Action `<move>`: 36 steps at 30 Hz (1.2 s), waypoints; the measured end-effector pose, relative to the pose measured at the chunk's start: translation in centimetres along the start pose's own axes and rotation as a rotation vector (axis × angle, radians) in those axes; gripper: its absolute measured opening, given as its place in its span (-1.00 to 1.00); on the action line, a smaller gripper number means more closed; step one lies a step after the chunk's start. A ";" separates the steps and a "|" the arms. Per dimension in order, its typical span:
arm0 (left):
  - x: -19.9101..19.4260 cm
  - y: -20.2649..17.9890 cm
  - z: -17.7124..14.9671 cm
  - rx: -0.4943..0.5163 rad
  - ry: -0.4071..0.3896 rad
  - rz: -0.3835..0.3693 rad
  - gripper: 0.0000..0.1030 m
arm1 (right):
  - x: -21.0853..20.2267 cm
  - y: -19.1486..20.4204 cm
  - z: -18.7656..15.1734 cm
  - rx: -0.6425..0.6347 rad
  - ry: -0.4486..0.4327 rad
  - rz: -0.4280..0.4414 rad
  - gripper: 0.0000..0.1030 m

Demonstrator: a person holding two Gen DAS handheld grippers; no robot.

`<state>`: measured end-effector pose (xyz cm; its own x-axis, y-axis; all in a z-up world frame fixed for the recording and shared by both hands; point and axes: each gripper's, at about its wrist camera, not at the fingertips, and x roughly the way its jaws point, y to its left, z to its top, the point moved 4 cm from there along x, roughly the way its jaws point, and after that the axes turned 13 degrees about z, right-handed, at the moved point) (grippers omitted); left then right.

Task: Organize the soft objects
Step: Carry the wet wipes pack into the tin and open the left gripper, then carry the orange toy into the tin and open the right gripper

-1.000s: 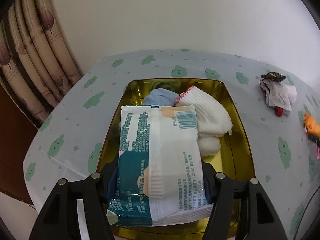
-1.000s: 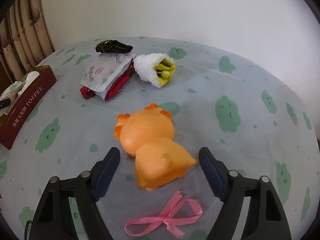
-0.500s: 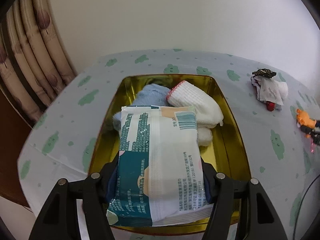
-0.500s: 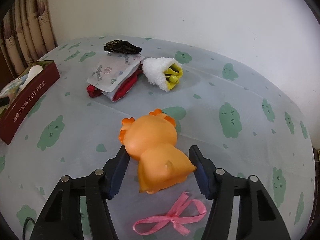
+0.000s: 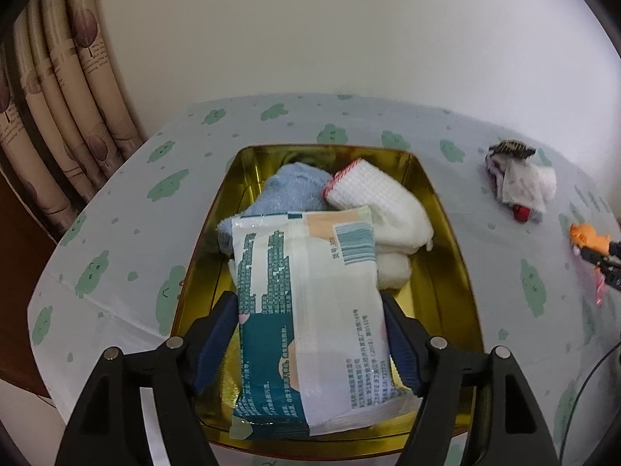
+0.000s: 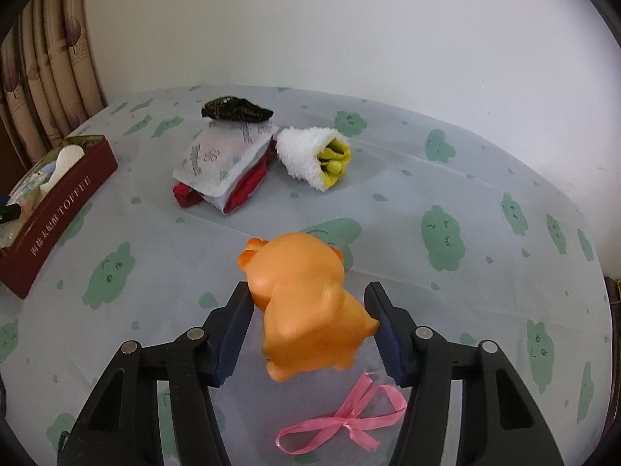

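Tissue pack (image 5: 310, 318) sits clamped in the left gripper (image 5: 310, 334) above the gold tin (image 5: 446, 209); judged next: lower and release. Right gripper (image 6: 310, 330) pinches the orange toy (image 6: 306, 303), which apparently needs carrying to the tin.

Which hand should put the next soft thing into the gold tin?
Probably the left. The left gripper already clamps the white and teal tissue pack right over the gold metal tin. The right gripper is closed around the orange squishy toy, still out on the cloud-print tablecloth.
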<state>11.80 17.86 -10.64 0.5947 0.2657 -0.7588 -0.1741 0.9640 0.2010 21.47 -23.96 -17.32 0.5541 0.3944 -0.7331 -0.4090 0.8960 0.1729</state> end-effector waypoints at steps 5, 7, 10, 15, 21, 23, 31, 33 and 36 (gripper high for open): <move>-1.5 0.4 0.6 -0.029 -0.047 -0.019 0.46 | -0.5 0.5 0.4 0.012 -0.015 0.007 0.04; -2.2 0.7 0.9 -0.042 -0.079 -0.010 0.46 | -0.8 0.9 0.6 0.014 -0.020 0.008 0.03; -2.8 1.1 1.2 -0.054 -0.094 -0.003 0.46 | -1.1 2.0 1.0 0.002 -0.031 0.017 0.02; -3.0 2.3 1.1 -0.105 -0.122 0.059 0.46 | -1.7 5.0 2.1 -0.025 -0.051 0.072 0.02; -2.8 4.9 0.2 -0.218 -0.102 0.059 0.46 | -1.3 10.4 3.7 -0.094 -0.055 0.149 0.02; -2.7 5.8 -0.2 -0.249 -0.092 0.060 0.46 | -0.8 12.5 4.1 -0.118 -0.048 0.181 0.02; -2.5 7.8 -0.8 -0.313 -0.100 0.109 0.46 | 0.5 20.6 5.8 -0.216 -0.041 0.273 0.02; -2.7 8.0 -0.8 -0.311 -0.120 0.128 0.46 | 1.0 22.6 6.2 -0.243 -0.035 0.286 0.02; -2.8 8.6 -0.8 -0.328 -0.125 0.154 0.46 | 1.7 24.9 6.6 -0.273 -0.025 0.307 0.02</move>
<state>8.03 25.43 -7.28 0.6297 0.4262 -0.6495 -0.4990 0.8627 0.0822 17.06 0.34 -9.88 0.3924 0.6429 -0.6577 -0.7334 0.6503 0.1981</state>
